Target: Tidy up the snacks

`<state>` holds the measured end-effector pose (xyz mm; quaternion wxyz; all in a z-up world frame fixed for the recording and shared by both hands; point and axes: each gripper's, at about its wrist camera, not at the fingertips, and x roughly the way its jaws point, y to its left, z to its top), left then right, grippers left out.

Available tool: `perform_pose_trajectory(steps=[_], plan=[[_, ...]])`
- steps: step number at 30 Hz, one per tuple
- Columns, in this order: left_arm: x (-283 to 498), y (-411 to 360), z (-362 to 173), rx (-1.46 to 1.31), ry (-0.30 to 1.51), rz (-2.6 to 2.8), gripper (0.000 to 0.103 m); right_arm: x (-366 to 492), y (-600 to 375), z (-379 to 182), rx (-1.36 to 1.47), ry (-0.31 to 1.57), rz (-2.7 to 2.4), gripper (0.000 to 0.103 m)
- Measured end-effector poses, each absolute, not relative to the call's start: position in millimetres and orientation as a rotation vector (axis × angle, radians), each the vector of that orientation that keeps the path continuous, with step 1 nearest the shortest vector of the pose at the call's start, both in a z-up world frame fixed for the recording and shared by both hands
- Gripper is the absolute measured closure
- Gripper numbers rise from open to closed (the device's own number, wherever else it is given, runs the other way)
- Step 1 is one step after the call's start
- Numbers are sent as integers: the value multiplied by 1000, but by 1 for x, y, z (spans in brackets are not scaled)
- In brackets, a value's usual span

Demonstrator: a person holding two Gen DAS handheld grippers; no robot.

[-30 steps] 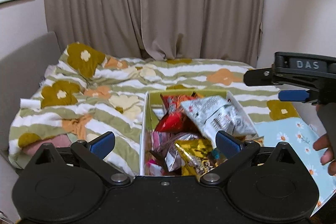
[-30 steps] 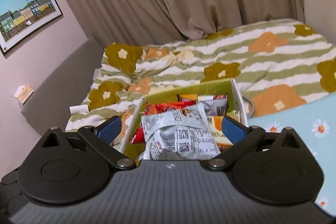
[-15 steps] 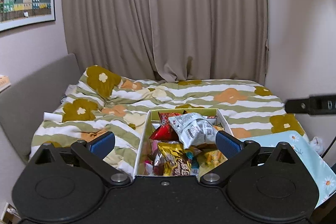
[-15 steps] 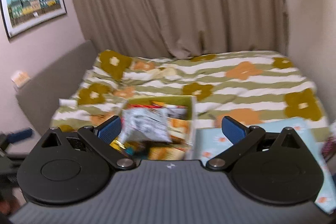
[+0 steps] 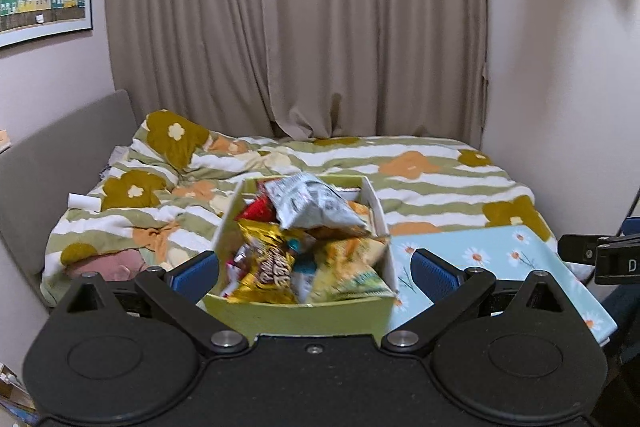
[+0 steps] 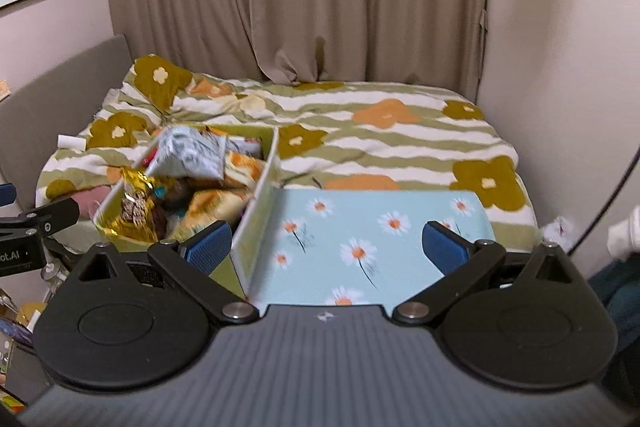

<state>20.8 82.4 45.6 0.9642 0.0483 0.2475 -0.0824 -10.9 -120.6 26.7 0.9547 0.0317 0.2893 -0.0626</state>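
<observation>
Both grippers pull back from the snack box (image 5: 296,315), which now shows its near wall. The right gripper (image 6: 326,247) swings off the silver bag (image 6: 192,155) and now faces the daisy-print board (image 6: 360,239), jaws wide.

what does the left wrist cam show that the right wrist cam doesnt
Only the left wrist view shows the green snack box's near wall and the yellow-green chip bag.

Only the right wrist view shows the white sock at the right edge and the whole daisy-print blue board.

Both show the silver foil snack bag on top of the pile, the floral striped duvet and the open grippers.
</observation>
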Motion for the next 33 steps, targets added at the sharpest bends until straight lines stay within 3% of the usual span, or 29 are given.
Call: perform_pose_trajectory(steps=[33], plan=[[13,63,33,127,511,-183,0,-24,-138,4,111,640,-176,0]])
